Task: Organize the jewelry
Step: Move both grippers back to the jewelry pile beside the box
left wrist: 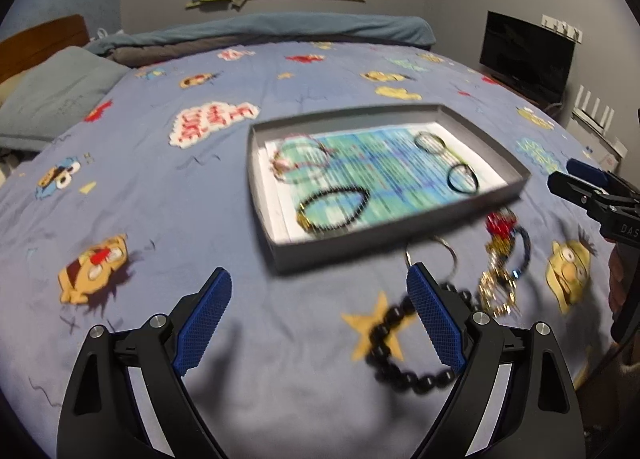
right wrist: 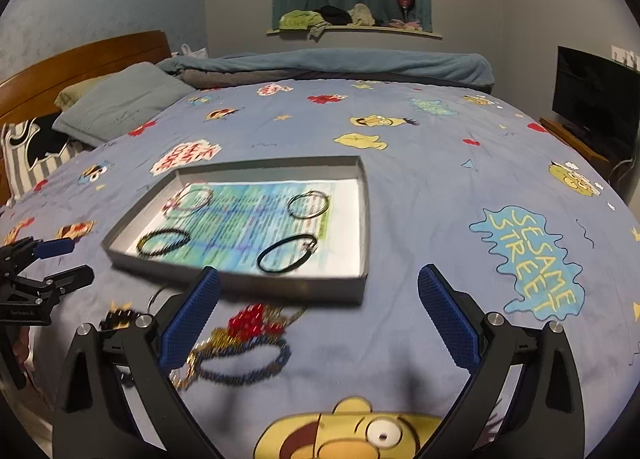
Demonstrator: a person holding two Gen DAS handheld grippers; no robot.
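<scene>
A shallow grey box (left wrist: pixel 486 135) (right wrist: pixel 362 203) with printed paper inside lies on the bed and holds several bracelets and rings. In front of it on the sheet lie a black bead bracelet (left wrist: pixel 404 363), a thin ring (left wrist: pixel 448 247), a red and gold beaded piece (left wrist: pixel 498 255) (right wrist: pixel 248 323) and a blue bead bracelet (right wrist: pixel 244 365). My left gripper (left wrist: pixel 320 323) is open and empty over the sheet, left of the black beads. My right gripper (right wrist: pixel 320 317) is open and empty above the loose pile, near the box's front edge; it also shows in the left wrist view (left wrist: pixel 580 195).
The bed has a blue cartoon-print sheet (right wrist: pixel 440 187). A grey pillow (left wrist: pixel 52 99) and wooden headboard (right wrist: pixel 80 63) lie at the left, a rolled blanket (right wrist: pixel 340 63) at the far edge. A black TV (right wrist: pixel 596 99) stands at the right.
</scene>
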